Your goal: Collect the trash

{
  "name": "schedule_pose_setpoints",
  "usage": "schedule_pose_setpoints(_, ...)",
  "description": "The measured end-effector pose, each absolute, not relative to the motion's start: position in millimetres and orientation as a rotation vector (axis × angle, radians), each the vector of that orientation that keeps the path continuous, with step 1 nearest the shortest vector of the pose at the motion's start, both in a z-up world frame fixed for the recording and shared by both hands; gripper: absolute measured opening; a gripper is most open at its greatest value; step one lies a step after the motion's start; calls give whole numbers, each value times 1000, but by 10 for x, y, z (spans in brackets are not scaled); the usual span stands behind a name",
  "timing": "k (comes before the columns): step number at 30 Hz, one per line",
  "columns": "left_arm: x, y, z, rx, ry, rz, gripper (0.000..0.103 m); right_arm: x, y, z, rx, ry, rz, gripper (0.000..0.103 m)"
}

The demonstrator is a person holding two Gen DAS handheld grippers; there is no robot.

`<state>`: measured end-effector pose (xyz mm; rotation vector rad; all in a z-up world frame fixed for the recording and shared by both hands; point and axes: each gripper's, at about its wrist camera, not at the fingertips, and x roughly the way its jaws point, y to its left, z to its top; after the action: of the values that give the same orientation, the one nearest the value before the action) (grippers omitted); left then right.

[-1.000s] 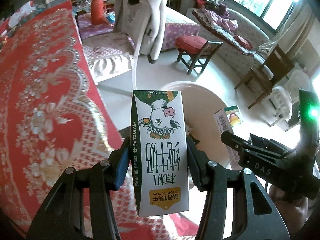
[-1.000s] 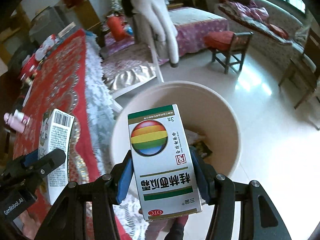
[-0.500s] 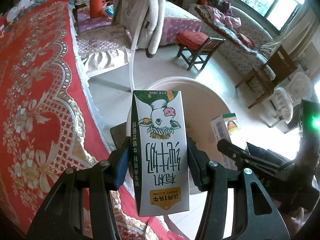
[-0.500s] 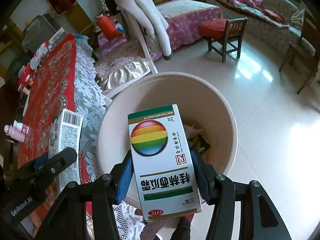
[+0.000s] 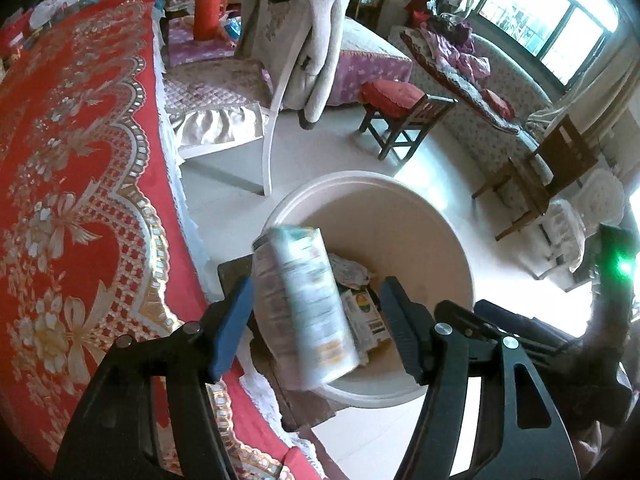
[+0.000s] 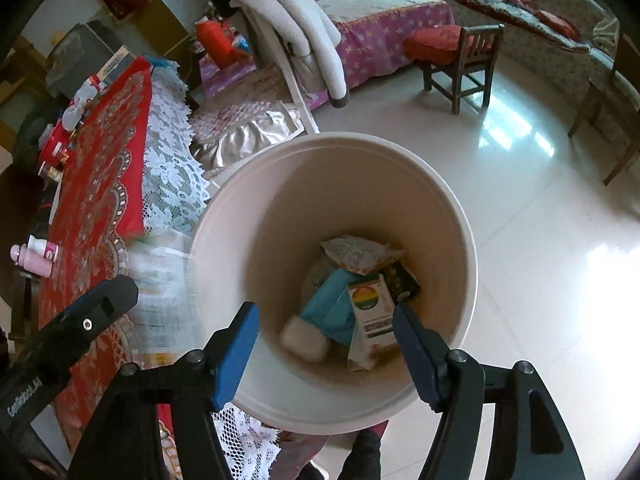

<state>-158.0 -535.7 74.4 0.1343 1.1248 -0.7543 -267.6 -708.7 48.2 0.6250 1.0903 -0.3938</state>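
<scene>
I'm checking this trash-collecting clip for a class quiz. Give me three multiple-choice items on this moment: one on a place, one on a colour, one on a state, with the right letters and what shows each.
1. Where does the medicine box with the rainbow circle lie?
A. inside the bin
B. on the red tablecloth
C. on the wooden stool

2. What colour are the pads on the right gripper?
A. yellow
B. blue
C. white

3. How does the milk carton stand with the left gripper?
A. clamped tight between both pads
B. lying flat on the floor
C. loose and blurred between open jaws

Answers:
1 A: it rests among the other trash at the bottom of the cream bin.
2 B: both pads show blue.
3 C: the jaws have just been opening, with a gap beside the carton over the bin.
</scene>
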Motion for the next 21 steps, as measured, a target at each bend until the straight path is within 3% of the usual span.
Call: schedule_pose_setpoints(21, -2071, -4324, 1681, 161, 826, -775, 65, -3200, -6047, 1618, 382, 777, -575, 68)
